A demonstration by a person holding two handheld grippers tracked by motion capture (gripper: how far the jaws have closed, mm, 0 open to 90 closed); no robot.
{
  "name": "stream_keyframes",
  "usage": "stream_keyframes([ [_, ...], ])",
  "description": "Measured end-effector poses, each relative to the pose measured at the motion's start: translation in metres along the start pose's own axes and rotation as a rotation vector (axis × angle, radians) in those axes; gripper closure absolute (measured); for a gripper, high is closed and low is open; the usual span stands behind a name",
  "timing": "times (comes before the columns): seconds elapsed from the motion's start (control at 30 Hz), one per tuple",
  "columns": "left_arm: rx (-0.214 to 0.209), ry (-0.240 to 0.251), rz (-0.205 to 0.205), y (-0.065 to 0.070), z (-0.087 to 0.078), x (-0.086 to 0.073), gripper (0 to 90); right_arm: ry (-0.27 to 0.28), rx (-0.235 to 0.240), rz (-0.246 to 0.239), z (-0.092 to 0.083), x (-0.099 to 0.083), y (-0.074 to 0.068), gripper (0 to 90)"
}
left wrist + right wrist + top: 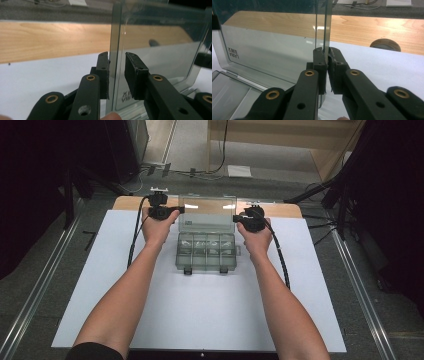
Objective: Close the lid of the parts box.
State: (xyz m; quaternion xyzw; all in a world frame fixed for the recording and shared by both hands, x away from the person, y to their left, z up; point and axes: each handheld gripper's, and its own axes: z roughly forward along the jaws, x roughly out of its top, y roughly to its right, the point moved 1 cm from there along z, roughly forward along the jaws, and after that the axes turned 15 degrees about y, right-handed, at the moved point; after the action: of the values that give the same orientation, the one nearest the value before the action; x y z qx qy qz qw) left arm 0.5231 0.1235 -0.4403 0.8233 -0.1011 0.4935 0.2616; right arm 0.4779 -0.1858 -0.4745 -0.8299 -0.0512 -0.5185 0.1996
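Clear plastic box lid (207, 213) upright; right gripper (327, 61) clamps its edge, left gripper (117, 68) jaws apart.

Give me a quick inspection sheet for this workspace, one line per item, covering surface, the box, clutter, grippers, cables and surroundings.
Surface: white sheet on a wooden table.
Job's things: clear compartment box, its lid standing upright.
Clutter: nothing seen.
Grippers: left gripper straddles the lid's edge, a gap at one pad, open; right gripper shut on the lid's other edge.
Cables: one black cable trails from the left gripper, another from the right.
Surroundings: grey floor, metal rails, loose wires beyond the table.
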Motion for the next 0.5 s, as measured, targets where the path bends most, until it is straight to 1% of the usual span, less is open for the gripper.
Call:
stream_keyframes([
  [0.03,0.003,-0.001,0.006,0.0009,-0.0004,0.0008,74.0,0.002,0.002,-0.010,-0.0002,0.0002,-0.0003,86.6],
  [0.07,0.004,0.000,0.023,0.0020,-0.0001,0.0009,74.2,0.002,-0.004,-0.011,-0.0003,0.0001,-0.0009,86.6],
  [0.1,0.020,-0.005,0.056,0.0036,-0.0012,0.0012,75.4,0.004,-0.006,-0.011,-0.0004,0.0000,-0.0008,86.6],
  [0.13,0.039,-0.007,0.074,0.0046,-0.0027,0.0016,81.5,0.004,-0.005,-0.009,-0.0005,-0.0002,-0.0005,86.4],
  [0.2,0.040,0.000,0.093,0.0054,-0.0044,0.0022,85.0,0.003,-0.004,-0.010,-0.0009,-0.0004,-0.0002,86.2],
  [0.27,0.045,0.003,0.113,0.0072,-0.0057,0.0021,85.4,0.002,-0.001,-0.027,-0.0013,-0.0006,-0.0001,85.8],
  [0.33,0.045,0.005,0.119,0.0078,-0.0071,0.0018,85.6,0.004,-0.003,-0.056,-0.0016,-0.0002,-0.0010,83.8],
  [0.37,0.049,0.007,0.119,0.0081,-0.0074,0.0016,85.6,0.001,0.000,-0.068,-0.0023,0.0002,-0.0015,81.0],
  [0.4,0.050,0.009,0.118,0.0081,-0.0074,0.0011,85.7,0.006,0.010,-0.070,-0.0031,0.0011,-0.0015,76.3],
  [0.43,0.053,0.009,0.115,0.0079,-0.0076,0.0009,85.7,0.010,0.019,-0.070,-0.0048,0.0023,-0.0006,74.3],
  [0.5,0.048,0.010,0.109,0.0070,-0.0079,0.0002,85.6,0.032,0.034,-0.056,-0.0082,0.0052,0.0018,73.6],
])
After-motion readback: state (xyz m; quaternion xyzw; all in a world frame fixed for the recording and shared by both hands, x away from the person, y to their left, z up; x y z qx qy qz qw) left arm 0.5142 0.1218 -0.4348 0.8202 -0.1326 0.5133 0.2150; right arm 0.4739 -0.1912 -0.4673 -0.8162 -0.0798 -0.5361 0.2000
